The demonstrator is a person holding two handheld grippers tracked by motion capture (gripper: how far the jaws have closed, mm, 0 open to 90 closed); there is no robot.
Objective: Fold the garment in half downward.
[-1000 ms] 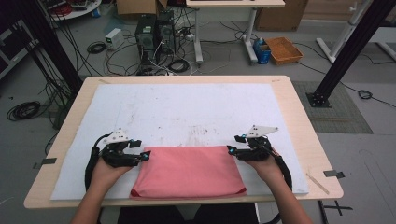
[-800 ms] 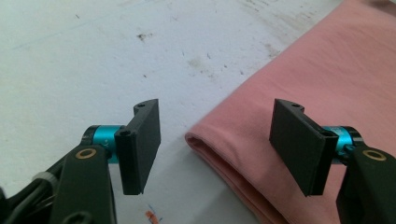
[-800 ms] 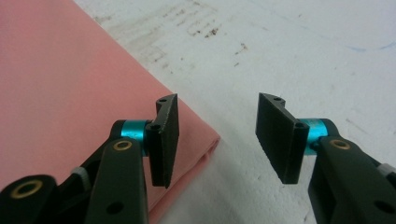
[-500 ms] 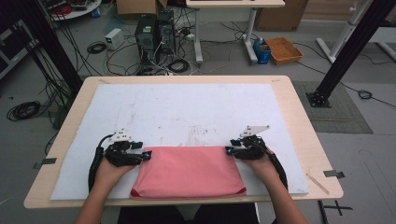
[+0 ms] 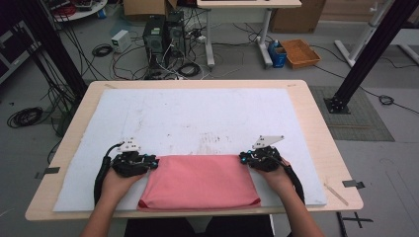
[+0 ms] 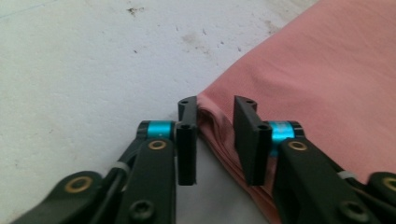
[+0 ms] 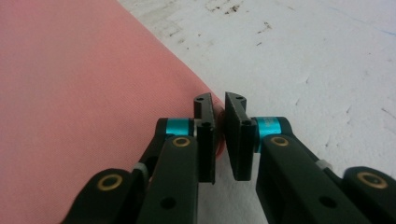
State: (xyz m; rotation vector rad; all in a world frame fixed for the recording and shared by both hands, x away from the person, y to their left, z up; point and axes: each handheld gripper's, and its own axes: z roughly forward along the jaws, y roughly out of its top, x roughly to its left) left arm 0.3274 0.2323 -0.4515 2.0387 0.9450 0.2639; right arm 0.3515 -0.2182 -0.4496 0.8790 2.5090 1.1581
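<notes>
A folded pink cloth [image 5: 197,180] lies flat on the white mat [image 5: 197,113] near the table's front edge. My left gripper [image 5: 154,163] rests at its far left corner. In the left gripper view the jaws [image 6: 215,109] have just been closing, and the cloth's [image 6: 327,70] layered corner sits in a gap that still shows between them. My right gripper [image 5: 243,158] is at the far right corner. Its jaws [image 7: 218,105] have just been closing too, and now pinch a sliver of the cloth's [image 7: 70,93] corner.
The wooden table [image 5: 316,128] carries the stained mat with bare room beyond the cloth. On the floor behind it are computer towers [image 5: 163,34], tangled cables and a brown tray [image 5: 300,52]. A black frame post [image 5: 365,54] stands at the right.
Both grippers' jaws have narrowed at the cloth's far corners. The right hand has edged slightly toward its corner. The cloth lies as before.
</notes>
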